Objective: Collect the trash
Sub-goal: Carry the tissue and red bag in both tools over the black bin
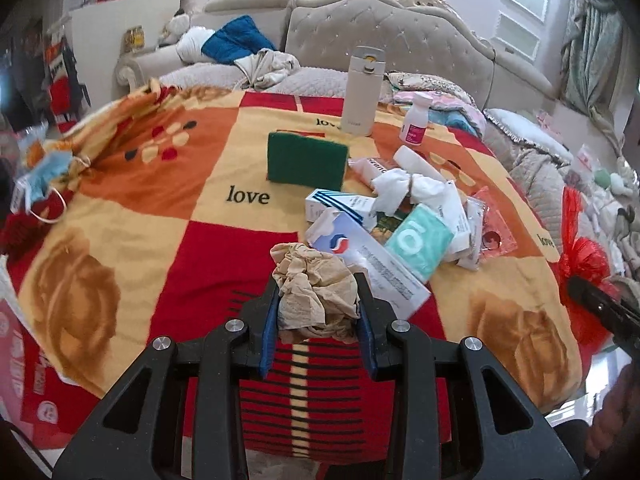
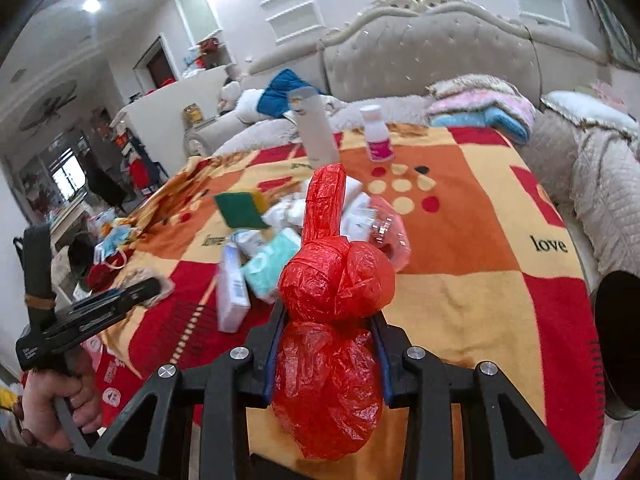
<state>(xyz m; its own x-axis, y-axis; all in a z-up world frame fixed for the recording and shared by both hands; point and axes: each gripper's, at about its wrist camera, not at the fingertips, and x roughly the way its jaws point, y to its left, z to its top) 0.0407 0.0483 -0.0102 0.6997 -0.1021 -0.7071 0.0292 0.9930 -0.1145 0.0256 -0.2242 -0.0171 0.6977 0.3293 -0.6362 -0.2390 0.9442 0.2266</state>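
Note:
My left gripper (image 1: pixel 319 282) is shut on a crumpled beige paper wad (image 1: pixel 308 264), held just above the red, orange and yellow blanket (image 1: pixel 160 216). In the right wrist view my right gripper (image 2: pixel 328 312) is shut on a knotted red plastic bag (image 2: pixel 336 276); the bag bulges above and below the fingers and one strip stands upright. A heap of litter lies mid-blanket: a white tissue (image 1: pixel 404 192), a teal tissue pack (image 1: pixel 418 244), a long white and blue box (image 1: pixel 372 268) and a small striped box (image 1: pixel 332 204). The red bag (image 1: pixel 584 264) also shows at the left wrist view's right edge.
A green sponge (image 1: pixel 306 162), a white flask (image 1: pixel 362 92) and a small pink-labelled bottle (image 1: pixel 416 120) stand beyond the heap. A blue face mask (image 1: pixel 44 176) lies at the blanket's left edge. A tufted headboard (image 1: pixel 392 36) and bedding rise behind. A hand (image 2: pixel 52 408) grips the left tool.

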